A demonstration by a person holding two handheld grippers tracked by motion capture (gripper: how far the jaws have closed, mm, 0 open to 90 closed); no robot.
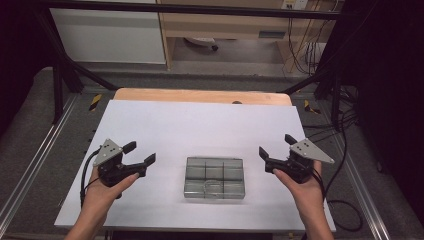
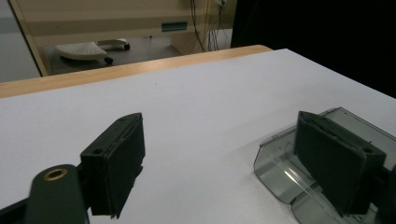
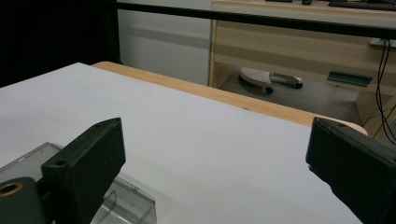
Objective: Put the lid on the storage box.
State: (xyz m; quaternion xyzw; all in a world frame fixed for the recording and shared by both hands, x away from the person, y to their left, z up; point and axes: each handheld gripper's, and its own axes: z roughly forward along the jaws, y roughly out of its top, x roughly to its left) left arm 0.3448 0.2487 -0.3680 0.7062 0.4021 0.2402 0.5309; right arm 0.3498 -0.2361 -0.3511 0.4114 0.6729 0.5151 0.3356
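High view: clear plastic organizer box (image 1: 214,178) with divided compartments sits near-centre on the white table (image 1: 200,125), closer to the person's edge. Left gripper (image 1: 138,155) is off to the box's left, held in the left hand (image 1: 107,187), jaws spread wide, nothing between them. Right gripper (image 1: 276,145) is off to the box's right in the right hand (image 1: 300,182), jaws also wide apart and empty (both clear of the box, not touching it).

Left gripper view: two black jaws wide apart, bare table between them; box (image 2: 280,161) corner lies at right, partly behind the right-hand jaw.

Right gripper view: jaws far apart, nothing gripped; box (image 3: 126,200) edge sits low left, beside the left-hand jaw. Wooden table rim (image 3: 224,95) at the far side.
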